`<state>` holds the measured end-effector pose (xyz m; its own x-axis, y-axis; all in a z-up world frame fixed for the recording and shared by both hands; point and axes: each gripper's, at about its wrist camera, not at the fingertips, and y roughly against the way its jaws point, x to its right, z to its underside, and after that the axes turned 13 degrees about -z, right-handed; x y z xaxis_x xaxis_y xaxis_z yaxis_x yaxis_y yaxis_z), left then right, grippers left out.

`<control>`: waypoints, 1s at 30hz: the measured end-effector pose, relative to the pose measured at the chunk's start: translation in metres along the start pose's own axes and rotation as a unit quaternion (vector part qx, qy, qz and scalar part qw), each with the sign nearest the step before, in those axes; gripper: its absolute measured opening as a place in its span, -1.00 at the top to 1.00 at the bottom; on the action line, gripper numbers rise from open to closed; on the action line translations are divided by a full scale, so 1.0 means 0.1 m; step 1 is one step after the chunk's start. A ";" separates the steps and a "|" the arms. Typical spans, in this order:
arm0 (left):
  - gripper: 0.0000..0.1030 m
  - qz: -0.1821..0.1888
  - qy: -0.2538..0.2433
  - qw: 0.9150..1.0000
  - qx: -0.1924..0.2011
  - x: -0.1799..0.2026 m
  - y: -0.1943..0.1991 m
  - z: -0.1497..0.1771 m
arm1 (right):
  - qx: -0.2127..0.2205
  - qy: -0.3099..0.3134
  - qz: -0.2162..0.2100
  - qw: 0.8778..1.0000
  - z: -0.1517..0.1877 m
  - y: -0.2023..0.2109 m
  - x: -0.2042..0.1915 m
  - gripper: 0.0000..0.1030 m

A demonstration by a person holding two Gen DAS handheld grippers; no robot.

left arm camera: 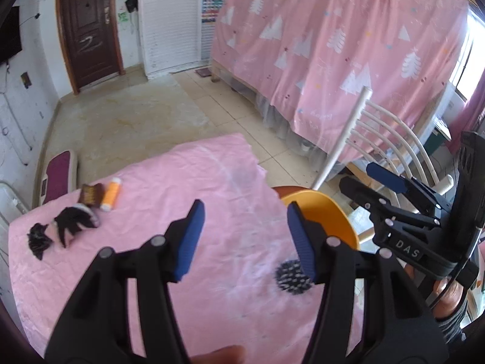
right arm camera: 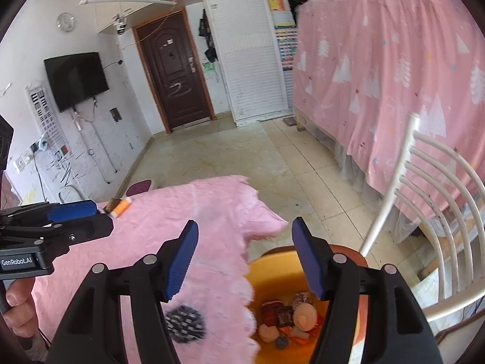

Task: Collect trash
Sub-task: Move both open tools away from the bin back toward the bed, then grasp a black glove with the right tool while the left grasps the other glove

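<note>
While my left gripper (left arm camera: 245,236) hangs wide open over the desk (left arm camera: 151,273), holding nothing, I see through its camera a spiky black ball (left arm camera: 292,277) lying on the pink cloth just under the right-hand finger. At the far left corner lie black scraps (left arm camera: 65,227), a brown wrapper (left arm camera: 91,193) and an orange tube (left arm camera: 110,197), close together and well apart from my gripper. The orange bin (left arm camera: 327,212) sits just past the desk's right edge, with the right gripper (left arm camera: 368,179) over it, jaws apart and empty. A white chair (left arm camera: 379,139) stands behind.

Through the right camera, my right gripper (right arm camera: 245,257) is also spread wide and empty, straddling the desk's edge and the bin (right arm camera: 272,273) below. The bin already holds several pieces of trash (right arm camera: 288,315). The ball (right arm camera: 183,323) lies near the scalloped cloth edge, close to the bin. The left gripper (right arm camera: 81,215) shows at the left, the tube (right arm camera: 119,207) beyond it.

I judge the ball light and soft, its spikes giving under pressure, so I would pinch it across its middle. The scraps look limp and flimsy; I would take them by a bunched part. The tube looks stiff and smooth, best gripped across its body.
</note>
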<state>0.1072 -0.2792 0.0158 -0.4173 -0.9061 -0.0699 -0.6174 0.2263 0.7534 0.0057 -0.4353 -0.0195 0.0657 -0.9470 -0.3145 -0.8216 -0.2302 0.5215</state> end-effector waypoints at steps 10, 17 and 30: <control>-0.08 -0.046 0.064 0.997 -0.001 -1.06 0.10 0.18 | -0.031 0.065 -0.042 0.997 -0.25 -0.61 -1.00 -0.12; -0.08 -0.081 0.101 0.992 -0.011 -1.65 0.04 0.28 | -0.065 0.107 -0.068 0.990 -0.28 -1.09 -1.65 -0.15; -0.08 -0.121 0.148 0.981 -0.043 -2.45 -0.21 0.48 | -0.128 0.150 -0.112 0.974 -0.20 -1.84 -2.39 -0.22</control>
<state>0.1898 -0.0448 -0.0143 -0.0467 -0.9965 -0.0700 -0.6103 -0.0270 0.7917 0.1524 -0.1714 -0.0243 0.4213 -0.8806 -0.2168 -0.6022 -0.4504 0.6592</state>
